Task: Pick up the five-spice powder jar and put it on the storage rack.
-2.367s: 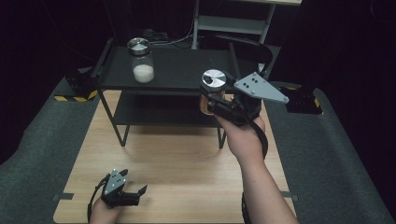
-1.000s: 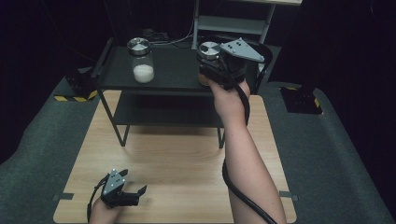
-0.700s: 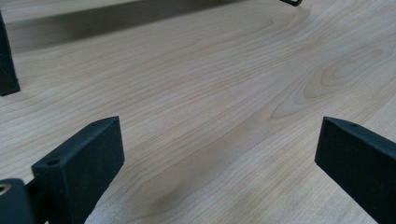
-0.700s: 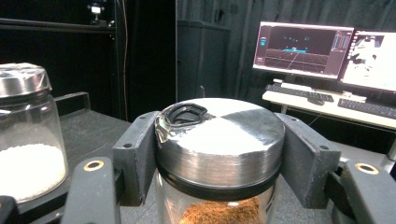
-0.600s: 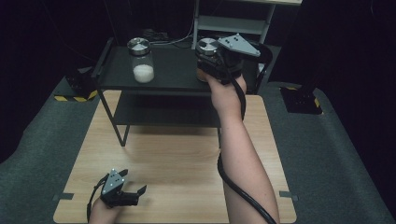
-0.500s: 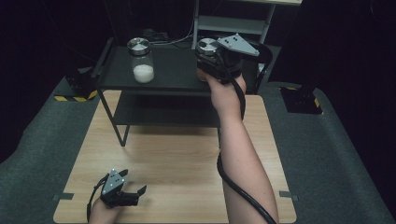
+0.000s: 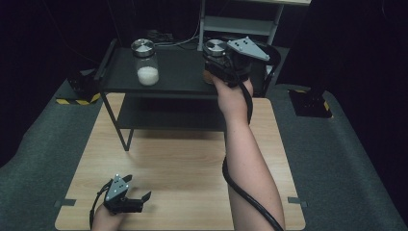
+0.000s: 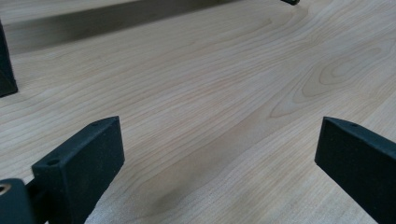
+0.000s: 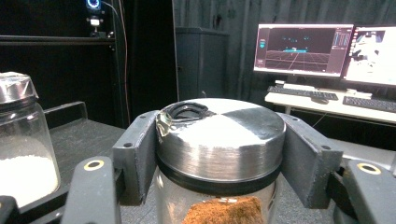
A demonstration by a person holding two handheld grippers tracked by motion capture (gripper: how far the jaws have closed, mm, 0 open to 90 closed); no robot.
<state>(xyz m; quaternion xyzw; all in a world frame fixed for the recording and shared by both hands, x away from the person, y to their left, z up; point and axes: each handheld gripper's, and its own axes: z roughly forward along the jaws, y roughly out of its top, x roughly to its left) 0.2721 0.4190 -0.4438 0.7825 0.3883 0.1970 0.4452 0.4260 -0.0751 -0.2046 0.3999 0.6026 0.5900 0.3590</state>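
Observation:
A glass jar (image 9: 219, 135) with a metal lid and brown powder inside is held by my right gripper (image 9: 219, 154), whose jaws press on both sides of the lid. In the high view this jar (image 7: 215, 47) is at the right end of the black shelf's top (image 7: 178, 82), under my right gripper (image 7: 217, 54). A second jar (image 7: 145, 62) with white powder stands upright on the shelf's left part, also seen as the white-powder jar (image 9: 21, 154). My left gripper (image 7: 139, 199) rests low over the wooden table (image 7: 183, 163), open, jaws wide apart with nothing between them (image 8: 219, 154).
The black shelf stands on thin legs at the table's far side, with a lower tier underneath. A grey metal rack (image 7: 240, 24) stands behind it. Monitors (image 9: 303, 49) and a keyboard sit far beyond. Grey mats flank the table.
My right gripper carried the brown-powder jar from the shelf's front right corner back and up onto its right end, then nearly stopped. The left gripper has not moved.

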